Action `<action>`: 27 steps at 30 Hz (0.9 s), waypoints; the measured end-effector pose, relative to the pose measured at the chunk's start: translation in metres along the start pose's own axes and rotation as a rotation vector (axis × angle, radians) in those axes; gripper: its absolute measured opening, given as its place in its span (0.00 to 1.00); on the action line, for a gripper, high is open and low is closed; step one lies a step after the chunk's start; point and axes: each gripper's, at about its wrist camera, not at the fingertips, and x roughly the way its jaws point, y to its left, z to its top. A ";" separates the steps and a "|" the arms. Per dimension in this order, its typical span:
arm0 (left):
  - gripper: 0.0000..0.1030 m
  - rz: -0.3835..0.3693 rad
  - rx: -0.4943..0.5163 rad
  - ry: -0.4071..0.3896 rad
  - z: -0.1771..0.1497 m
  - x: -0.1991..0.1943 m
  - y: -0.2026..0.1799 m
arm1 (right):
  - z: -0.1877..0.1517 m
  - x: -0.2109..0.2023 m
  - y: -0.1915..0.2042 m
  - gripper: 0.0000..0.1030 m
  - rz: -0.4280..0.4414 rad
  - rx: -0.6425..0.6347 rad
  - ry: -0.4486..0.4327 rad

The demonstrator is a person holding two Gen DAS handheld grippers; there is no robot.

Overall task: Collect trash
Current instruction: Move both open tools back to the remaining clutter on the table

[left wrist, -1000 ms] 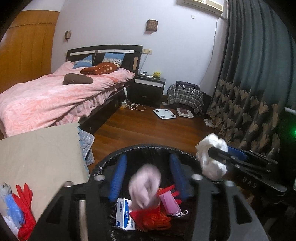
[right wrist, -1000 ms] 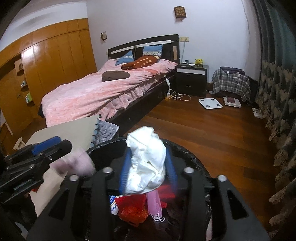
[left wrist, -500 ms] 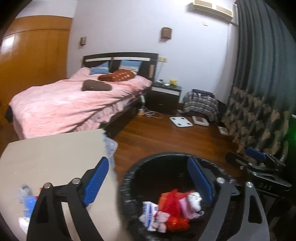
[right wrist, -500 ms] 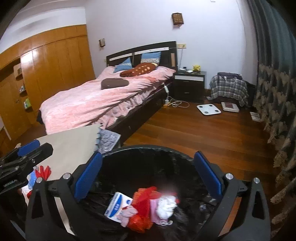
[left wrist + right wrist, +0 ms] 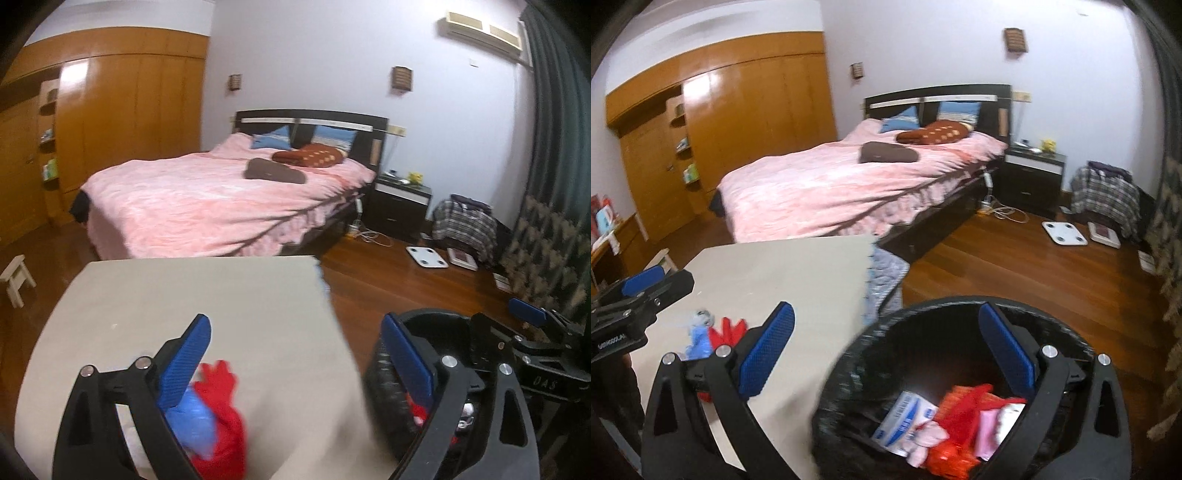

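A black bin [image 5: 834, 398] lined with a bag holds a white-blue box [image 5: 905, 417], red netting [image 5: 960, 406] and a pink mask [image 5: 986, 428]. My right gripper [image 5: 886, 312] stands open and empty, its right finger over the bin and its left over the table edge. My left gripper [image 5: 295, 325] has its jaws opening with nothing between them, above the beige table [image 5: 184, 295]. A red glove [image 5: 218, 380] and a blue wad [image 5: 192, 417] lie on the table just behind its left finger. The bin [image 5: 376, 387] stands to its right.
A pink bed [image 5: 221, 199] fills the space behind the table. A dark nightstand [image 5: 402, 206], a white scale [image 5: 426, 256], a plaid bundle [image 5: 465, 225] and a curtain [image 5: 546, 166] lie to the right. A small white stool [image 5: 16, 277] stands at far left.
The left gripper let a pink wad and the right a white wad fall into the bin. Both then opened wide and swung left toward the table.
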 end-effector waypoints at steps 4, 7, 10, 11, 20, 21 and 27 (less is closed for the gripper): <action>0.89 0.040 -0.024 -0.001 -0.003 -0.006 0.027 | 0.006 0.014 0.030 0.94 0.047 -0.030 0.011; 0.89 0.068 -0.041 -0.002 -0.005 -0.009 0.046 | 0.008 0.023 0.051 0.94 0.079 -0.049 0.020; 0.89 0.088 -0.057 0.002 -0.009 -0.012 0.061 | 0.009 0.030 0.071 0.94 0.105 -0.074 0.026; 0.89 0.095 -0.062 0.002 -0.010 -0.013 0.066 | 0.009 0.032 0.075 0.94 0.110 -0.078 0.029; 0.89 0.169 -0.089 0.025 -0.027 -0.004 0.110 | -0.001 0.062 0.118 0.94 0.157 -0.117 0.064; 0.89 0.181 -0.088 0.029 -0.030 -0.002 0.114 | -0.002 0.066 0.123 0.94 0.160 -0.123 0.069; 0.88 0.242 -0.121 0.078 -0.053 0.013 0.151 | -0.018 0.091 0.151 0.94 0.185 -0.162 0.111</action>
